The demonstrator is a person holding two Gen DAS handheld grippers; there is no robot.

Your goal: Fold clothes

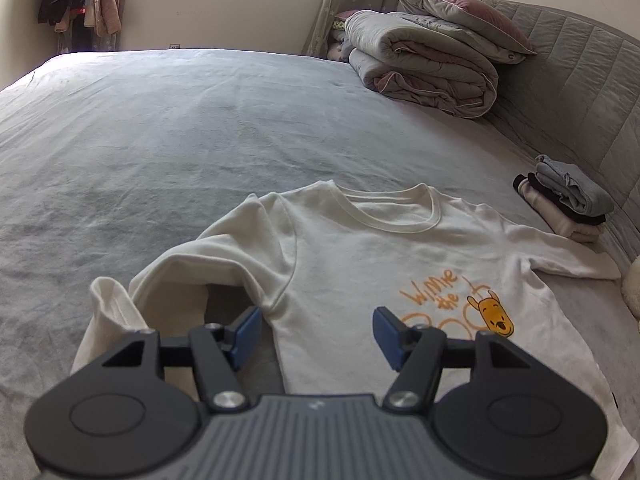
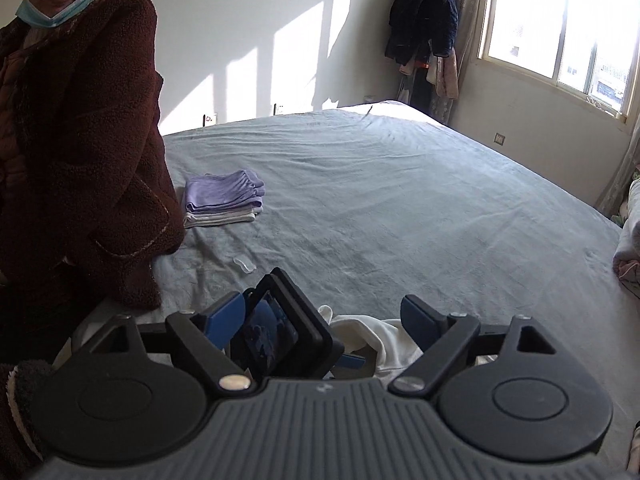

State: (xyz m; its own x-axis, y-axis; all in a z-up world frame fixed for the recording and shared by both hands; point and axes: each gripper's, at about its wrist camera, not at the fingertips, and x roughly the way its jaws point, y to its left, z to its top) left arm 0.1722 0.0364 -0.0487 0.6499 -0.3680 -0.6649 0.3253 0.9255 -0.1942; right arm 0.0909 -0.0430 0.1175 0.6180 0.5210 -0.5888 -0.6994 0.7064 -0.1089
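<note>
Both grippers, left gripper and right gripper, hover with fingers apart and empty over the white printed cotton T-shirt, spread flat on the grey-sheeted bed for folding.

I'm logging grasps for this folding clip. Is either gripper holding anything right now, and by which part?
Nothing is held. The left gripper stands open above the white T-shirt, near its sleeve, and the right gripper is open too.

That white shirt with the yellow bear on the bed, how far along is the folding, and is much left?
Done: one folded stack sits by the headboard, and a purple stack near the person's coat. In hand: the white shirt lies spread face up, one sleeve already turned in. The left gripper hovers open over it, the right gripper open too; neither holds cloth. Left: the other sleeve and the body folds.
</note>
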